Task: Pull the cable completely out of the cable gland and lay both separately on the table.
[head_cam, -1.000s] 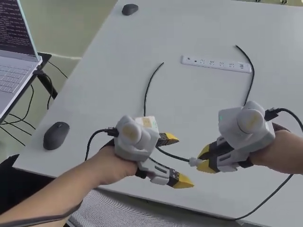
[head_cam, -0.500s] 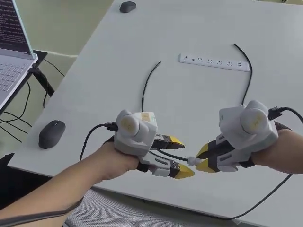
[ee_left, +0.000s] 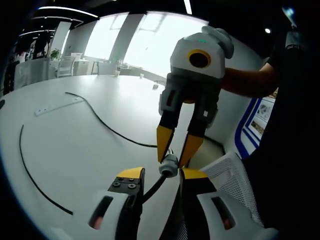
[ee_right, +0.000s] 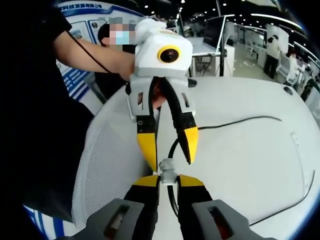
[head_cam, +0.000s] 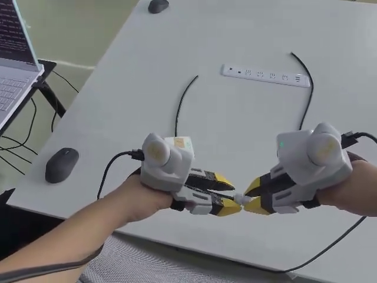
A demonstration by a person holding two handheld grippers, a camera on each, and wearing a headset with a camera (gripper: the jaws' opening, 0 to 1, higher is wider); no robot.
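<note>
A small white cable gland (head_cam: 238,199) sits on a thin black cable (head_cam: 179,109) just above the table's near edge. My right gripper (head_cam: 250,196) is shut on the gland (ee_right: 167,171), which is pinched at its yellow fingertips. My left gripper (head_cam: 230,193) faces it, tip to tip. It is open, with its jaws straddling the cable (ee_left: 152,189) just behind the gland (ee_left: 168,166) and a gap on either side. The rest of the cable runs back under the left gripper and curves away across the table.
A white power strip (head_cam: 265,76) with its own black cord (head_cam: 307,94) lies further back on the white table (head_cam: 118,100). A dark mouse (head_cam: 62,164) rests at the left edge and another (head_cam: 158,6) at the far end. A laptop (head_cam: 15,59) stands off to the left.
My left gripper has moved right toward the gland and its jaws have narrowed around the cable. The right gripper has kept its hold on the gland.
</note>
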